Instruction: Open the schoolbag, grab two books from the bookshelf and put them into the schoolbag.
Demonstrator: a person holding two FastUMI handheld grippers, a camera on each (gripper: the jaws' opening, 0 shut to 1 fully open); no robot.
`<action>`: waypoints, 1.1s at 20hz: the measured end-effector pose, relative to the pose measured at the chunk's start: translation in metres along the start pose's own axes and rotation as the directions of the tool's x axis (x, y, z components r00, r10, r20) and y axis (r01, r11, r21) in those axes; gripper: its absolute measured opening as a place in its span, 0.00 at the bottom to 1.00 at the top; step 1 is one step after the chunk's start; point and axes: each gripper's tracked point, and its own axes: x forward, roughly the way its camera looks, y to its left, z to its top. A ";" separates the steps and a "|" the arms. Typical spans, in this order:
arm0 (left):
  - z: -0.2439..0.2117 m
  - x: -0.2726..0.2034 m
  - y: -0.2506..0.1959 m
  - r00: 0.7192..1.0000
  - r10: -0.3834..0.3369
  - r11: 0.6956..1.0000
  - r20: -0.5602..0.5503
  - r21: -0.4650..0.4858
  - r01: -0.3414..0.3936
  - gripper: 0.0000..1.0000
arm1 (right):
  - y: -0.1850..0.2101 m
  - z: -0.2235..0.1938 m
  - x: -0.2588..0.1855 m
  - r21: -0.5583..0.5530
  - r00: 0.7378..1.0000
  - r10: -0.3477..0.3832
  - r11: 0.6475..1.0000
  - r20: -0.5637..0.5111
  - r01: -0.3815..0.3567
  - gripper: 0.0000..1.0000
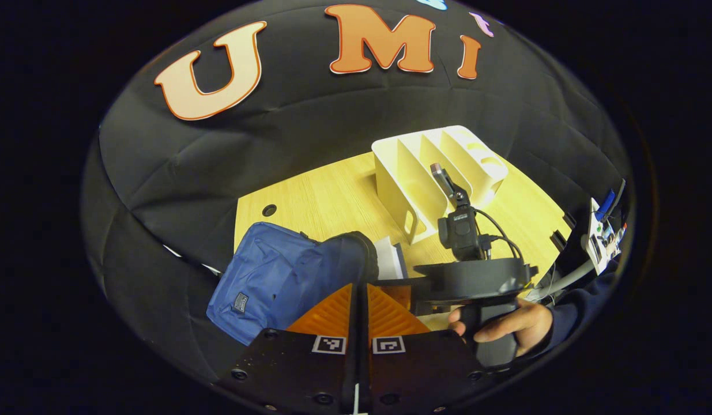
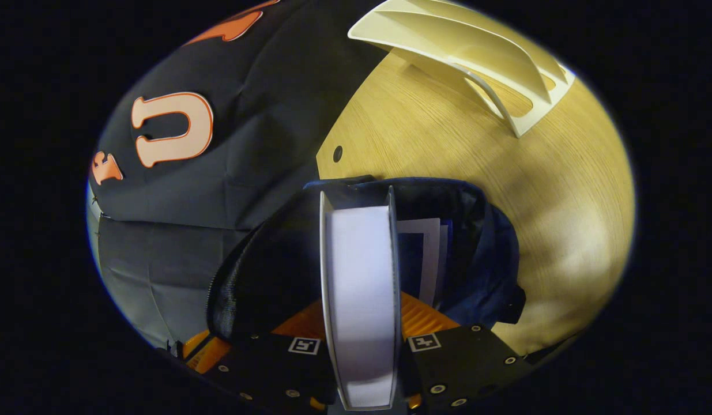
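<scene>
the blue schoolbag (image 2: 482, 253) lies unzipped on the worktop (image 2: 505, 167), one book (image 2: 428, 253) already inside, the right gripper (image 2: 360, 323) clamping a second book (image 2: 361, 288) at its mouth, the left gripper (image 1: 360, 305) closed and empty, the bookshelf (image 1: 442, 173) bare.

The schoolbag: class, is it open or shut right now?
Open. In the right gripper view the schoolbag mouth gapes, with a book held edge-on over it and another book already inside.

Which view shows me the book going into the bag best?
The right gripper view: the book sits edge-on between that gripper's fingers, entering the open schoolbag. The left gripper view catches just a pale sliver of book beside the schoolbag.
</scene>
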 end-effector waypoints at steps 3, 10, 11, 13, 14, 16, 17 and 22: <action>0.001 -0.001 -0.001 1.000 0.004 1.000 -0.003 -0.005 -0.004 0.03 | -0.001 -0.002 0.015 0.029 0.999 0.034 0.999 0.016 -0.035 0.41; 0.002 -0.004 0.002 1.000 0.002 1.000 -0.002 -0.002 -0.002 0.02 | 0.002 -0.001 0.039 0.060 0.997 0.079 0.995 0.013 -0.079 0.41; 0.003 -0.005 0.002 1.000 0.004 1.000 0.000 0.004 -0.004 0.02 | 0.004 -0.001 0.041 0.067 0.996 0.085 0.994 0.015 -0.086 0.42; 0.005 -0.005 0.001 1.000 -0.001 1.000 0.000 0.005 0.001 0.02 | 0.005 0.000 0.051 0.091 0.995 0.099 0.991 0.014 -0.099 0.42; 0.005 -0.005 -0.001 1.000 -0.003 1.000 -0.003 0.002 0.003 0.02 | 0.005 -0.003 0.055 0.116 0.994 0.105 0.988 0.004 -0.105 0.42; 0.006 -0.005 -0.002 1.000 -0.010 1.000 -0.004 -0.001 0.010 0.00 | 0.006 -0.007 0.062 0.176 0.993 0.120 0.978 -0.010 -0.116 0.43; 0.005 -0.005 -0.002 1.000 -0.012 1.000 -0.005 0.000 0.012 0.00 | 0.007 -0.008 0.067 0.197 0.992 0.126 0.973 -0.015 -0.120 0.36; 0.006 -0.003 0.002 1.000 -0.008 1.000 0.001 -0.011 0.008 0.02 | 0.002 -0.004 0.082 0.173 0.996 0.092 0.981 -0.003 -0.090 0.46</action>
